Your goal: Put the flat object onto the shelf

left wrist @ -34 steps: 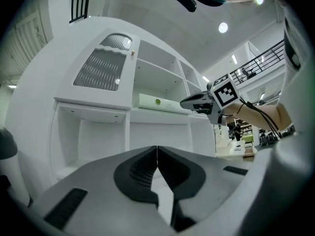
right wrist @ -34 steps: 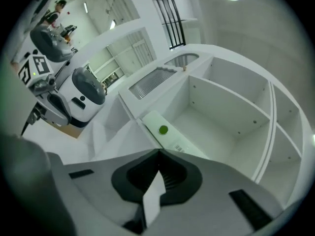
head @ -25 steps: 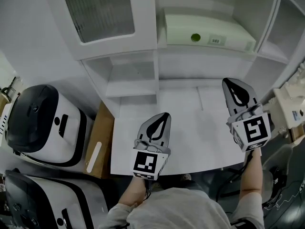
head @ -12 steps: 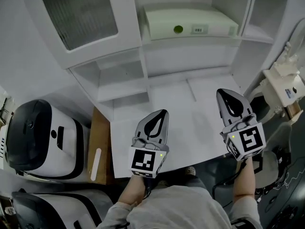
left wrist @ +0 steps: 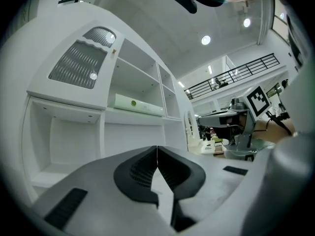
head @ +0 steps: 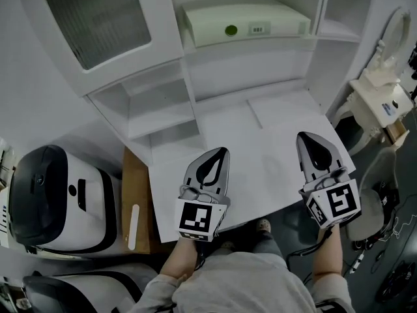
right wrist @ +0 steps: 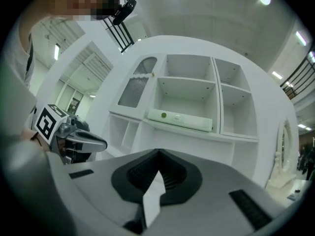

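The pale-green flat box [head: 244, 23] lies lengthwise on the white shelf [head: 260, 46].

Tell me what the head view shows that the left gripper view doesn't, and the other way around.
Only the head view shows a white-and-black machine on the left and a brown board beside the table. Only the left gripper view shows round ceiling lights and a dark railing high up. Both show the pale green flat box lying on the shelf, and the right tool, which is shut.
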The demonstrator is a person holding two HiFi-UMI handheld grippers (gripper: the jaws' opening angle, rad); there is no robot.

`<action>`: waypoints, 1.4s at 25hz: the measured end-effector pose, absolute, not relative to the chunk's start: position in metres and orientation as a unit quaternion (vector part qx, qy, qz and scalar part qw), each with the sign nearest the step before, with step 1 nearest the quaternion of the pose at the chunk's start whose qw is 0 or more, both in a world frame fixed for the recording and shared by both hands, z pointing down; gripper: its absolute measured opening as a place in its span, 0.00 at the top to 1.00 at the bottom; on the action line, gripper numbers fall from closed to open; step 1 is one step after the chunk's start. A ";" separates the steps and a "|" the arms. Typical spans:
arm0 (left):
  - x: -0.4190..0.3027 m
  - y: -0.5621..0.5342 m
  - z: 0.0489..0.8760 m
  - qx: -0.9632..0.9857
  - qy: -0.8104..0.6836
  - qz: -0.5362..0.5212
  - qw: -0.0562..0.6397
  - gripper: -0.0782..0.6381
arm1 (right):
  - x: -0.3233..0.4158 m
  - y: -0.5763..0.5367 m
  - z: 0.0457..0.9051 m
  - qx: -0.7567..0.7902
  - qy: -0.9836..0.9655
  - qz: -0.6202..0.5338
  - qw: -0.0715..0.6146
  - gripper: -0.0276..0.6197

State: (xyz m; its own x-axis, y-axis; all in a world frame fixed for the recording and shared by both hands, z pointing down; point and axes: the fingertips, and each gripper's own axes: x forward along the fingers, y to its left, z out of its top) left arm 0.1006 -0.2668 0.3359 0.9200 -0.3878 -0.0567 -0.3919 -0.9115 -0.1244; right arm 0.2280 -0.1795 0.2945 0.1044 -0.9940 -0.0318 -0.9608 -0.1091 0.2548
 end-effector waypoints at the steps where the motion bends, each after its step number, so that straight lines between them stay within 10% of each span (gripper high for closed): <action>1: 0.100 -0.266 0.336 -0.978 0.198 0.017 0.066 0.87 | 0.227 -0.176 0.298 0.741 -0.660 -0.094 0.081 0.94; 35: 0.095 -0.261 0.334 -0.980 0.188 0.022 0.063 0.87 | 0.210 -0.159 0.326 0.756 -0.651 -0.054 0.051 0.94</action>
